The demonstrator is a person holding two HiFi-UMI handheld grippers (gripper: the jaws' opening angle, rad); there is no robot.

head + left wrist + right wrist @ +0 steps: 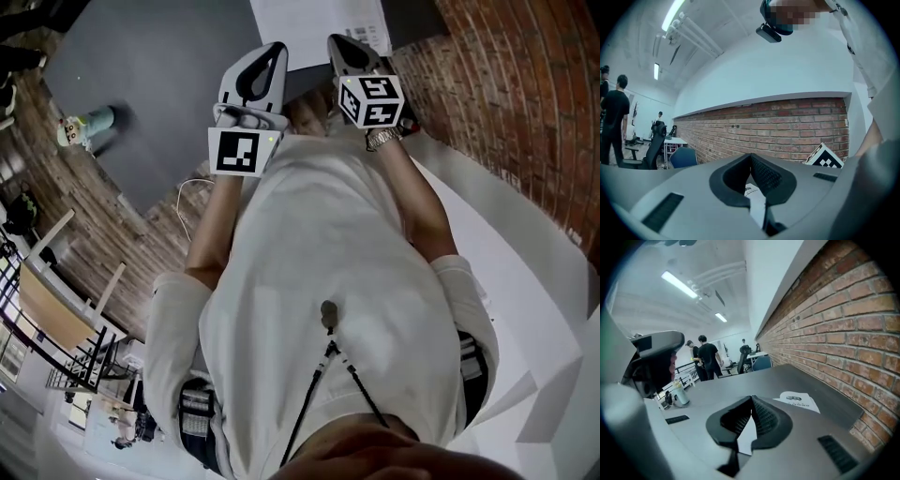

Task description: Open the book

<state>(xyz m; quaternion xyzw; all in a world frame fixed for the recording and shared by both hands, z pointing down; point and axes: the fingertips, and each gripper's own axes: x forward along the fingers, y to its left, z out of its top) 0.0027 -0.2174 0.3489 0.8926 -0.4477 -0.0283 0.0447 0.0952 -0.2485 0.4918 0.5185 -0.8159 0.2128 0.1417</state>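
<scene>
A white printed book or sheet (314,28) lies flat on the dark grey table (159,75) at the top of the head view. In the right gripper view it shows as a white printed sheet (796,401) near the brick wall. Both grippers are lifted off the table in front of the person's chest. My left gripper (276,47) (751,155) points level, its jaw tips meeting. My right gripper (336,40) (751,398) tilts down toward the table, tips also together. Nothing is pinched at either tip. A white patch shows low in the gap behind each pair of jaws.
A teal bottle (89,125) (680,394) stands on the table's left part. A brick wall (525,84) (787,126) runs along the table's right side. A thin white cable (192,187) lies near the table edge. People (708,359) (614,117) and office chairs stand far off.
</scene>
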